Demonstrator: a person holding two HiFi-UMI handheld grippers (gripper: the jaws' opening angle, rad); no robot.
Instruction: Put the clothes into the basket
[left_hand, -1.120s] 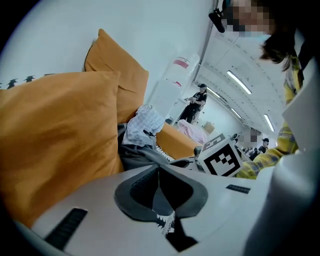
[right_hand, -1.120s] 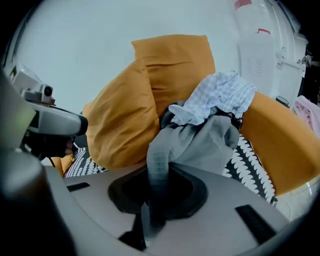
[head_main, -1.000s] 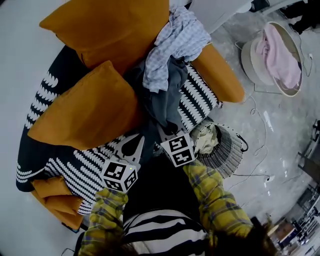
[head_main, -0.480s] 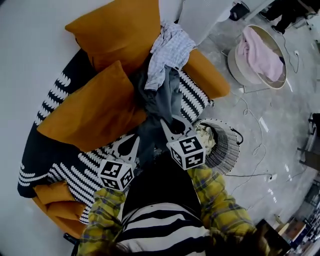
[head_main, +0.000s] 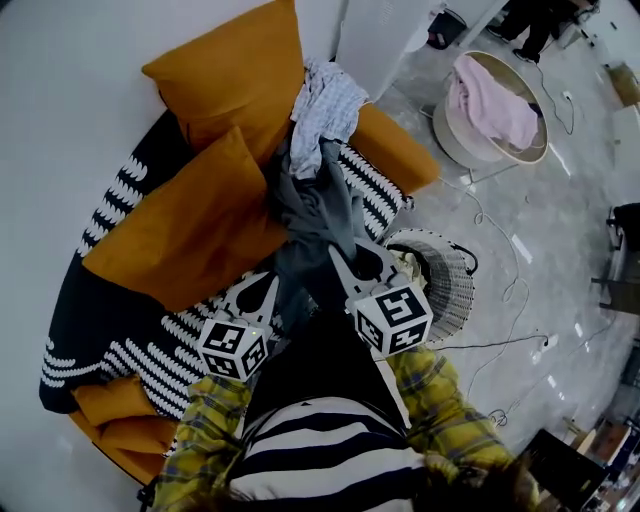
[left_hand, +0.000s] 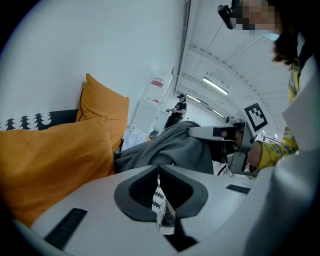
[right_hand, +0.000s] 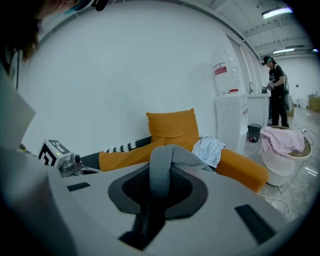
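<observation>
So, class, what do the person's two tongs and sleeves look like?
The left tongs and right tongs are pale grey plastic with dark inner pads. Each carries a white cube of black square markers. The sleeves are yellow plaid.

I am looking down on both tongs. The left tongs (head_main: 266, 284) are pointing at the near edge of the grey garment (head_main: 318, 212), where it is meeting the patterned throw (head_main: 130, 345). The right tongs (head_main: 338, 254) are reaching into the lower end of that garment, which is stretching away from them toward a checked shirt (head_main: 326, 100) lying beyond. An orange cushion (head_main: 190, 225) is lying just left of the left tongs, and a second orange cushion (head_main: 235, 85) is lying well beyond it. A wicker basket (head_main: 455, 290) is standing just right of the right tongs, with pale cloth (head_main: 410, 265) inside. Well beyond and to the right, a round white basket (head_main: 448, 133) is holding a pink cloth (head_main: 490, 100). Yellow plaid sleeves (head_main: 205, 440) are trailing behind both tongs.
</observation>
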